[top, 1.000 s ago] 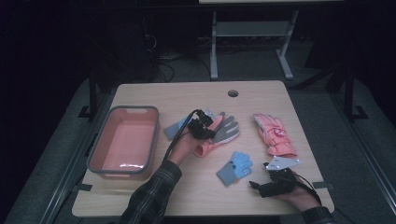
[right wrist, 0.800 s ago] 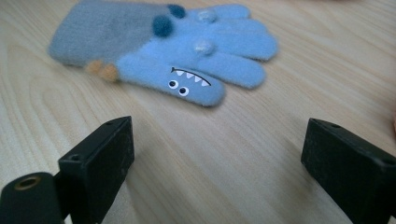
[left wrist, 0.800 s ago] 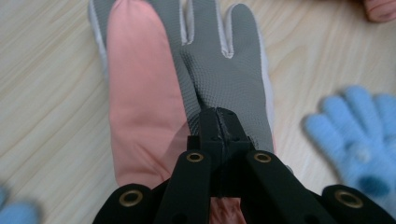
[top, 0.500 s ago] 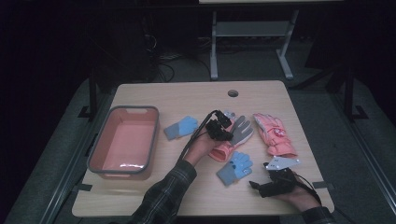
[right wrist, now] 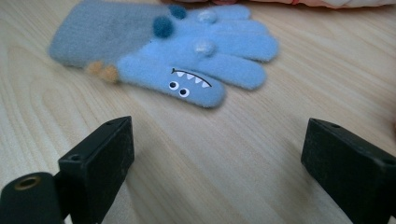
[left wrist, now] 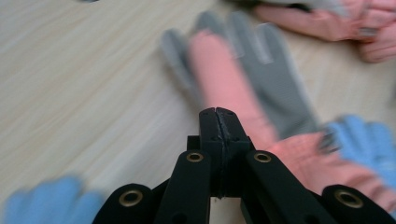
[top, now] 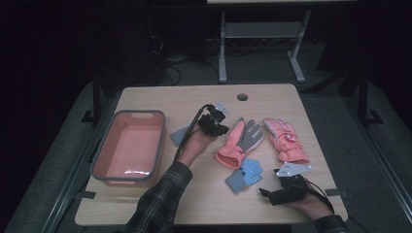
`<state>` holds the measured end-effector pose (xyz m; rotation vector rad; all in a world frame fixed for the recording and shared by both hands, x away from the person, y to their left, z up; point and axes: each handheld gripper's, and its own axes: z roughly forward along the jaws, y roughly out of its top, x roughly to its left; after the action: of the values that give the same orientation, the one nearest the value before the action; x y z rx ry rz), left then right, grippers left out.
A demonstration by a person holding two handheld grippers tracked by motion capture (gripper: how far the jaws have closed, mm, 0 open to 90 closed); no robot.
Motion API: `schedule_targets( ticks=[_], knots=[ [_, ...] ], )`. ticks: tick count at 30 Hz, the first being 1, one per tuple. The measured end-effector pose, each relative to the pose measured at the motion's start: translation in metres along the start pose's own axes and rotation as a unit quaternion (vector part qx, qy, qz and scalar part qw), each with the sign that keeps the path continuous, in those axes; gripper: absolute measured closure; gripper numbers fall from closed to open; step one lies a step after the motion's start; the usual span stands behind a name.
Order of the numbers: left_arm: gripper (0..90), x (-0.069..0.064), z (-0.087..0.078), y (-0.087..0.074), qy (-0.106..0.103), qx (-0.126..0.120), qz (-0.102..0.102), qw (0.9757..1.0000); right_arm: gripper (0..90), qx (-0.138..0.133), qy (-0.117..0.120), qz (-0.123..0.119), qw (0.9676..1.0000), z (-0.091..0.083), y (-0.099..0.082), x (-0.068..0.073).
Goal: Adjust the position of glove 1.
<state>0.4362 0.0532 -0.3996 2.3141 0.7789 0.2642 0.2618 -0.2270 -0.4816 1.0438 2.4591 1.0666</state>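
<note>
Left gripper view: motion blur smears the pink-and-grey glove (left wrist: 243, 88). A second blue glove (top: 180, 134) lies partly hidden behind the left hand (top: 197, 143).

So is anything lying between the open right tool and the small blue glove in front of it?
Nothing visible. The right tool is open, and bare table runs from it to the blue glove. The pink and grey glove lies beyond the blue one.
</note>
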Motion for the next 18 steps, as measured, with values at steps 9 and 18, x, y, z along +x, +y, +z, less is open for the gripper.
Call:
schedule_targets(
  ticks=[9,18],
  knots=[
    [89.7,0.031,-0.003,-0.032,0.056,0.013,-0.048,0.9972,8.8,0.0,0.0,0.001,1.0,0.0,0.0,0.0],
    [89.7,0.04,0.007,-0.051,0.082,0.034,-0.064,0.994,8.8,0.0,-0.001,0.0,1.0,0.0,0.0,0.0]
  ],
)
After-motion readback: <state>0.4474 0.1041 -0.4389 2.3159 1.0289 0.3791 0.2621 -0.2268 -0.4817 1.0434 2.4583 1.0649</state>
